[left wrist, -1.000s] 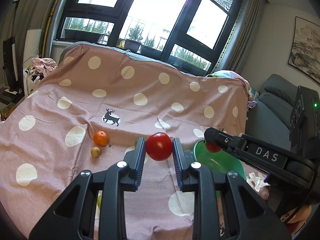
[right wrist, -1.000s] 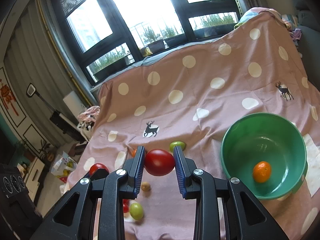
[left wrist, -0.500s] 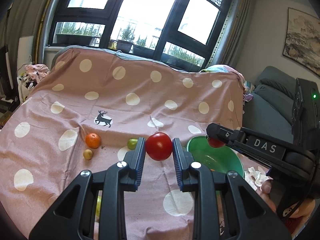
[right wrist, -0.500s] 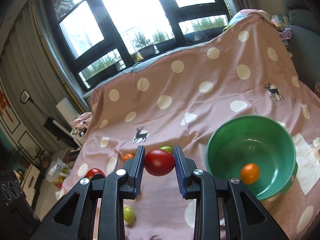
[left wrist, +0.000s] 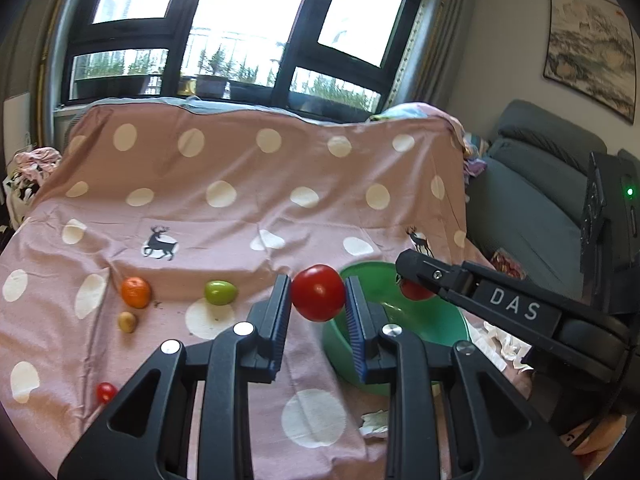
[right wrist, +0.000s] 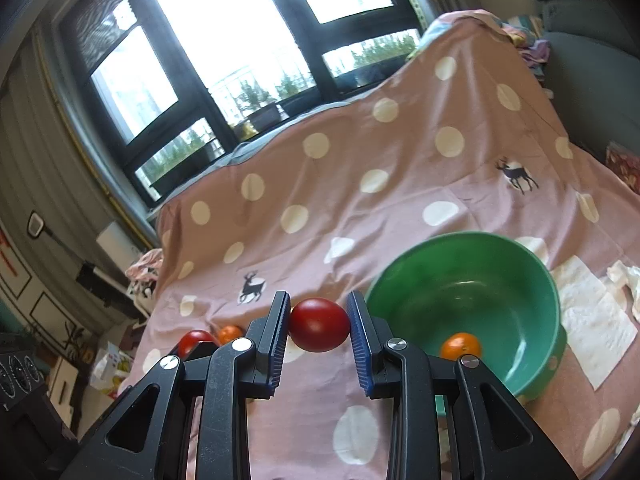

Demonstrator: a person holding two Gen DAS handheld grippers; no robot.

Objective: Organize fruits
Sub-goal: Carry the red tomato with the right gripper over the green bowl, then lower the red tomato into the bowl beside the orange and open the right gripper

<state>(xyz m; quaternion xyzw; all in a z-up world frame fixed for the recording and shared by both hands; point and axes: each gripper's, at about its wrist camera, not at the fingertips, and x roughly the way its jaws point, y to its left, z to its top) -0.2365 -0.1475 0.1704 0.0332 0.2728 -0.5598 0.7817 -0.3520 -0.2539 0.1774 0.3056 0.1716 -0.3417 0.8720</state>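
Note:
My left gripper [left wrist: 318, 300] is shut on a red tomato [left wrist: 318, 293] and holds it above the pink dotted cloth, just left of the green bowl [left wrist: 444, 326]. My right gripper [right wrist: 319, 326] is shut on a darker red tomato [right wrist: 319, 325], held left of the green bowl [right wrist: 520, 320], which holds one orange [right wrist: 461, 346]. In the left wrist view the right gripper [left wrist: 416, 280] reaches over the bowl with its tomato [left wrist: 414, 292]. An orange [left wrist: 136, 292], a green fruit [left wrist: 220, 292], a small tan fruit [left wrist: 128, 322] and a cherry tomato [left wrist: 106, 392] lie on the cloth.
White paper napkins [right wrist: 592, 332] lie right of the bowl. A grey sofa [left wrist: 532, 200] stands at the right of the table. Windows with plants are behind. The left gripper's tomato [right wrist: 196, 340] and an orange [right wrist: 230, 334] show at left in the right wrist view.
Both grippers have shifted relative to the table while keeping their tomatoes; the bowl now sits closer to both of them. The right gripper's tomato is now over the bowl's rim.

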